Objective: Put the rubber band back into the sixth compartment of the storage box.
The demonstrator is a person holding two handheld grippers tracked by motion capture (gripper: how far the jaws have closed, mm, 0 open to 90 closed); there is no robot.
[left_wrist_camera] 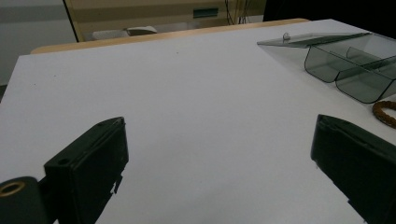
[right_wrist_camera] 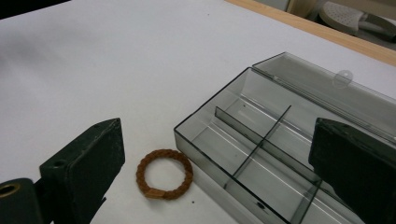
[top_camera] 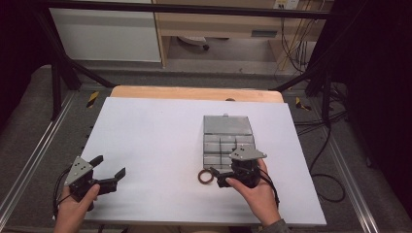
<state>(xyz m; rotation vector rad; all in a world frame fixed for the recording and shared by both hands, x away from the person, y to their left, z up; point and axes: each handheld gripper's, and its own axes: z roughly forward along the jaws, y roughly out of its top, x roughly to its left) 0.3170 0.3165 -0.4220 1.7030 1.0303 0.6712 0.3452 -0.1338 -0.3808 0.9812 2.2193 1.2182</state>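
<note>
The brown braided ring (right_wrist_camera: 164,174) lies flat on the white desk (top_camera: 155,145), toward the near edge and right of the middle, just beside the near left corner of the clear box (right_wrist_camera: 261,154). The right gripper (top_camera: 224,175) is low over it with jaws apart and nothing between them; the ring seems to be what it goes for.

I think the risk is the closeness of the box wall. If one jaw comes down on the box side, it may hit the rim and push the light box away, or pinch the wall together with the ring. The ring is thin and flat, so the jaws can also slide over it and only shove it along the desk.

The box lid (top_camera: 227,124) lies open toward the far edge, and the compartments look empty. The left gripper (top_camera: 108,171) rests near the near left corner, jaws wide apart, well apart from everything.
</note>
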